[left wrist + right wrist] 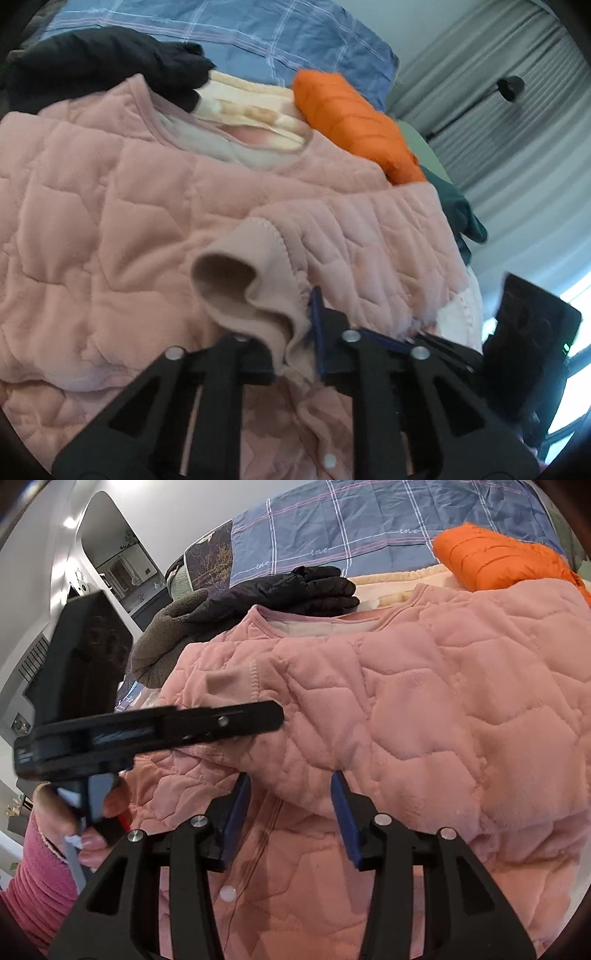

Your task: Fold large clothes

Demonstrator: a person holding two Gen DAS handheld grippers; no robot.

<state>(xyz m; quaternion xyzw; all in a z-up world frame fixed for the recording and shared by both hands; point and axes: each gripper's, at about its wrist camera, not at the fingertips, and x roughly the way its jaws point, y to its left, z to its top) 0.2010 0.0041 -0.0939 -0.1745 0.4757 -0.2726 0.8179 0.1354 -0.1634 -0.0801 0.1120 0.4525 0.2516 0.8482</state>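
Observation:
A pink quilted jacket [110, 206] lies spread over the bed, collar toward the far side. My left gripper [295, 354] is shut on its ribbed sleeve cuff [251, 288], which bunches up between the pads. In the right wrist view the left gripper [275, 712] shows side-on over the jacket [443, 709], held by a hand [96, 812] in a pink sleeve. My right gripper [291, 812] stands open at the jacket's front. A folded edge of the quilted fabric lies just ahead of its blue pads [343, 812], and they do not press on it.
A black jacket [103, 66], a cream blanket [251, 99] and an orange puffer jacket [351, 122] lie beyond the collar on a blue checked bedcover [221, 29]. A grey fleece [166, 642] sits at the left, a dark green garment [458, 210] at the right bed edge. Grey curtains [517, 147] hang behind.

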